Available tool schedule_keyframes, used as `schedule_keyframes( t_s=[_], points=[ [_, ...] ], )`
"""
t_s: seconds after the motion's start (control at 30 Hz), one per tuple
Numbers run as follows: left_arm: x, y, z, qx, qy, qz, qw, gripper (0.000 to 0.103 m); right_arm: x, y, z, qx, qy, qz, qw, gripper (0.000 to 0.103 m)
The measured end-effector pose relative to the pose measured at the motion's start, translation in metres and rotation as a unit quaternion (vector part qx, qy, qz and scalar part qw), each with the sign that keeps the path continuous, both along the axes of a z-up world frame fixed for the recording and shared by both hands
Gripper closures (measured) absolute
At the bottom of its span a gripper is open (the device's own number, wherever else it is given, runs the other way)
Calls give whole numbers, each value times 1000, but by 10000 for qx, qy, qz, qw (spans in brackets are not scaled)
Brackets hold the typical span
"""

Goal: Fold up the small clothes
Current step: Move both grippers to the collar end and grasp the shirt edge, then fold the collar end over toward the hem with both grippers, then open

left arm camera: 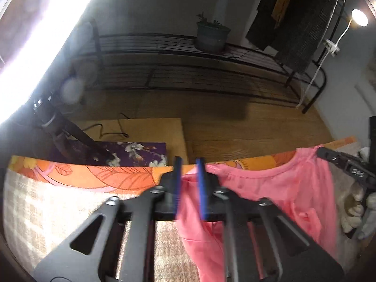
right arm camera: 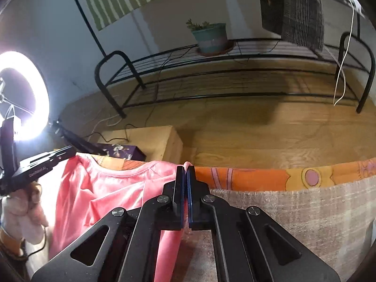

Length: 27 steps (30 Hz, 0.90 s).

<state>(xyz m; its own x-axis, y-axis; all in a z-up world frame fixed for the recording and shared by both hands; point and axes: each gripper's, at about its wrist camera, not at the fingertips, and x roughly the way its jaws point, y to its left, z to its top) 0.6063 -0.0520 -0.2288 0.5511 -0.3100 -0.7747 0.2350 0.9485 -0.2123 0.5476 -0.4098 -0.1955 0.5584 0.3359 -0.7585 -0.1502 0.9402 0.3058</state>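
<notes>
The pink T-shirt [right arm camera: 98,195] hangs at lower centre-left of the right wrist view, over the beige woven mat [right arm camera: 293,213]. It looks light, limp and prone to sagging, so shoulder seams beside the neckline are the best holds. The right gripper [right arm camera: 186,171] is pinched tight on one shoulder. The left gripper [left arm camera: 189,164] stands slightly parted with cloth between its fingers; motion blur leaves its grip uncertain.

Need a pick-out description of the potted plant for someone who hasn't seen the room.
Find the long black wire rack against the far wall, across the wooden floor. On its top shelf stands the potted plant: a teal pot with a greyish lower band and sparse green sprigs. It is the only pot there; the neighbours are dark cloths hanging to its right.
</notes>
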Motion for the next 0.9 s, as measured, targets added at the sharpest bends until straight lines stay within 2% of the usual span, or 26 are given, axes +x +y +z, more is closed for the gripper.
schedule_keyframes(
  t_s=[0.03,0.07,0.13,0.2,0.27,0.3,0.33,0.37,0.4,0.43,0.47,0.53,0.67,0.8,0.9],
  points=[
    [-1,5,1,-50,-7,18,10000,54,-1,0,0,42,12,84,10000,102],
    [-4,13,0,-97,-65,77,9999,51,-1,-1,0,81,40,155,9998,102],
    [-4,22,-4,-151,28,93,9998,51,-1,-5,0,114,62,96,9999,100],
    [-3,29,-14,-329,226,149,9991,51,0,-13,-2,359,134,-16,9993,85],
    [-4,24,-19,-350,302,64,9989,51,2,-19,-6,679,197,-107,9974,75],
    [-5,14,-21,-239,270,-46,9993,51,4,-17,-8,729,228,-111,9970,75],
    [-7,2,-23,-69,192,-193,9996,53,6,-14,-11,731,285,-83,9969,75],
    [-10,-6,-24,82,136,-280,9995,74,8,-8,-15,681,368,-20,9970,74],
    [-13,-19,-24,358,-16,-421,9985,93,9,-2,-14,542,309,5,9981,75],
    [-16,-26,-22,439,-100,-505,9977,98,10,6,-13,369,268,99,9989,82],
    [-19,-31,-18,491,-194,-471,9975,98,10,12,-13,315,264,205,9989,102],
    [-24,-28,-12,348,-195,-404,9984,99,7,22,-9,89,175,231,9995,101],
    [-41,-16,6,256,-355,-293,9986,100,-10,25,11,200,-109,358,9991,101],
    [-71,4,38,-38,-566,-172,9982,100,-34,24,42,127,-300,387,9987,102],
    [-100,12,58,-87,-653,-166,9977,100,-55,25,70,235,-453,441,9977,102]
  ],
)
